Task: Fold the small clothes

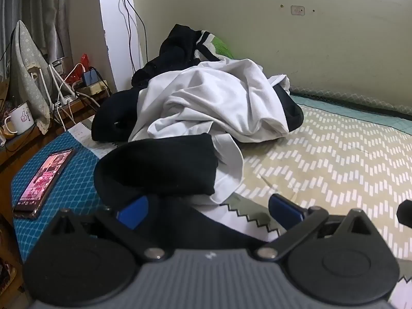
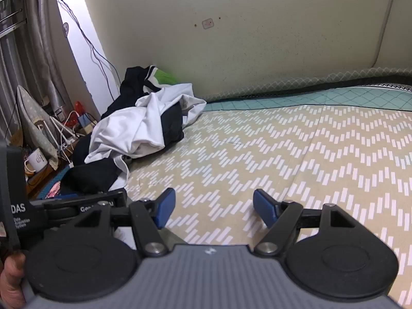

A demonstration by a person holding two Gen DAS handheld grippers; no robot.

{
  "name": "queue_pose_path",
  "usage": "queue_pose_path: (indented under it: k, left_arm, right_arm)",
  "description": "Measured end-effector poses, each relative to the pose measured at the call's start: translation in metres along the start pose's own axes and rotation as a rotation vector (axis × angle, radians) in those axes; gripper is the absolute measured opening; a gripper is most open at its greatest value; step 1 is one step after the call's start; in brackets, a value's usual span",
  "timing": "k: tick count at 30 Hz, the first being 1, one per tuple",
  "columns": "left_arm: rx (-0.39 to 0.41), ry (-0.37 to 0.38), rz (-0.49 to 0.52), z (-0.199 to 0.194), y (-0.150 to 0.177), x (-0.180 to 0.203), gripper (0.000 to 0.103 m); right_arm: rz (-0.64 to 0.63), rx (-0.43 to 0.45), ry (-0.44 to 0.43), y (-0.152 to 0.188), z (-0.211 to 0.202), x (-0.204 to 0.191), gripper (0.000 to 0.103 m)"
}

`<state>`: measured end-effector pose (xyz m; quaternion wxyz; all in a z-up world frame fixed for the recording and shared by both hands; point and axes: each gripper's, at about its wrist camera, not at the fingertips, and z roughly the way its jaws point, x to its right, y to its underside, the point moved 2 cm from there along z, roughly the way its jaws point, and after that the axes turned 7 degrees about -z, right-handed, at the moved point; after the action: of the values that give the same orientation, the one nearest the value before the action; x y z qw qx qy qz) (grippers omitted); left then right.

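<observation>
A heap of small clothes lies on the bed: a crumpled white garment (image 1: 213, 103) over black pieces, with a black and green item (image 1: 203, 41) behind. A folded black cloth (image 1: 159, 167) lies at the front of the heap. My left gripper (image 1: 208, 211) stands wide open just before that black cloth; black fabric runs beneath and between its blue pads, which do not press on it. In the right wrist view the same heap (image 2: 139, 126) sits far left. My right gripper (image 2: 213, 208) hangs open over the bare patterned sheet with nothing between its fingers.
The bed sheet (image 2: 296, 159) with a zigzag pattern stretches right, toward the wall. A lit phone (image 1: 43, 177) lies on a blue mat at the left. Beyond it are a mug (image 1: 20, 121), cables and a power strip (image 1: 90, 85). A hand (image 2: 10, 280) shows at the lower left.
</observation>
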<state>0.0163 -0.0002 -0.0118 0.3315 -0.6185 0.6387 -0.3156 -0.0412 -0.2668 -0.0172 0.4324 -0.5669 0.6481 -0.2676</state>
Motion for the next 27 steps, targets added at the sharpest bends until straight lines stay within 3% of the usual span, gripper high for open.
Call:
queue_pose_path:
  k: [27]
  left_arm:
    - [0.013, 0.063, -0.022, -0.001, -0.001, 0.001, 0.103]
  right_arm:
    - [0.000, 0.001, -0.001, 0.000, 0.000, 0.000, 0.070]
